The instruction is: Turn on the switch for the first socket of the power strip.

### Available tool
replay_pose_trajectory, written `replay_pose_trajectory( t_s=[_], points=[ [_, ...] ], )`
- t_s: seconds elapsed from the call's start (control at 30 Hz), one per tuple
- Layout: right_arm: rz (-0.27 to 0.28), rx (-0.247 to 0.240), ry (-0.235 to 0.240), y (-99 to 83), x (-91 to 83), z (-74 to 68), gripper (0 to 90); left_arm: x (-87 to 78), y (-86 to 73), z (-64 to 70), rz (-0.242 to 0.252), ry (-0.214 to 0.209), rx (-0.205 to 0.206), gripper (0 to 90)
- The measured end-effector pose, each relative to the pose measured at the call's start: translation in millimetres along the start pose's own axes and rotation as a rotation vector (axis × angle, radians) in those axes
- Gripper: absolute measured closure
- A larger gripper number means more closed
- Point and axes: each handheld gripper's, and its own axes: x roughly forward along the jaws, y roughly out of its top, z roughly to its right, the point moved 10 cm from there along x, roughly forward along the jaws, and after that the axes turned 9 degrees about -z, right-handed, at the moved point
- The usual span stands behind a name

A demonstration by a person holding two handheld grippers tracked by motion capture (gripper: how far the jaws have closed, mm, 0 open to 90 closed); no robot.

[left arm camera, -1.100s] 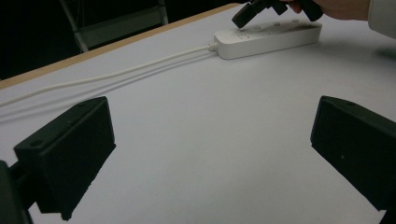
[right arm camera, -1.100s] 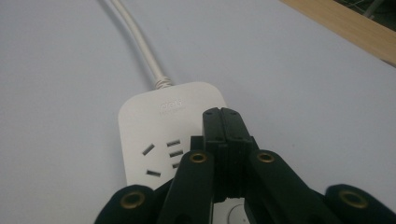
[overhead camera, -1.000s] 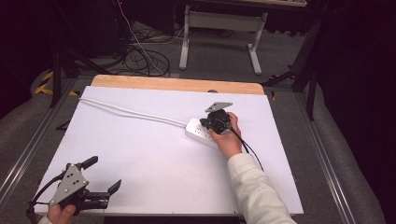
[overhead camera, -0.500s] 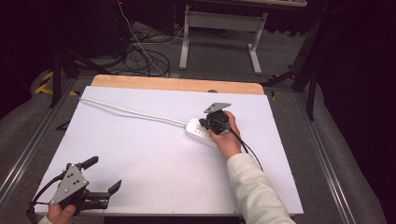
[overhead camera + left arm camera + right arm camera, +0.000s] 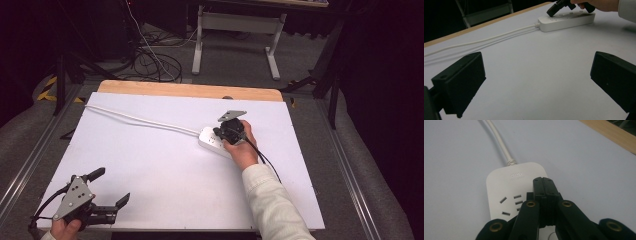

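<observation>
A white power strip (image 5: 216, 142) is recorded on the white desk (image 5: 165, 175), right of centre and toward the far edge, with its white cord (image 5: 142, 121) led off to the far left corner. The right gripper (image 5: 227, 131) is held directly over the strip's cord end, its jaws pressed together with nothing clamped between them; whether the tips touch the casing cannot be told. The left gripper (image 5: 107, 192) is kept at the near left corner, well apart from the strip, with its jaws spread wide and empty. The strip is judged to be a light, rigid plastic body with a smooth, somewhat slippery skin, liable to slide on the desk if pushed from one end; the cord is judged stiff enough to drag or turn it. A hold across the narrow width of the body, near the middle, is judged the surest; the cord collar is a second option. In the right gripper view, detail is supplied that is lost from above: the socket slots (image 5: 512, 205), a faint embossed brand mark by the cord end, and the ribbed strain relief (image 5: 510, 162). In the left gripper view, the strip's long side (image 5: 566, 21) and low profile are presented, with round buttons along its top. The high view gives the overall layout and the wooden far edge (image 5: 190, 90) of the desk.
</observation>
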Motion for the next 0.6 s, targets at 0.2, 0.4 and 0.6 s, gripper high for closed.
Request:
replay_pose_trajectory(
  t_s=[0.2,0.4,0.6],
  points=[
    [-0.001,0.007,0.007,-0.3,0.5,0.1,90.0,-0.1,0.1,0.2,0.001,-0.001,0.002,0.2],
    [-0.023,-0.016,-0.028,0.4,1.2,-1.3,90.0,0.1,0.3,0.3,0.001,-0.002,0.002,0.3],
    [-0.019,0.017,0.001,-0.2,1.5,-0.2,90.0,0.1,0.5,0.1,0.002,-0.001,0.007,0.2]
  ],
)
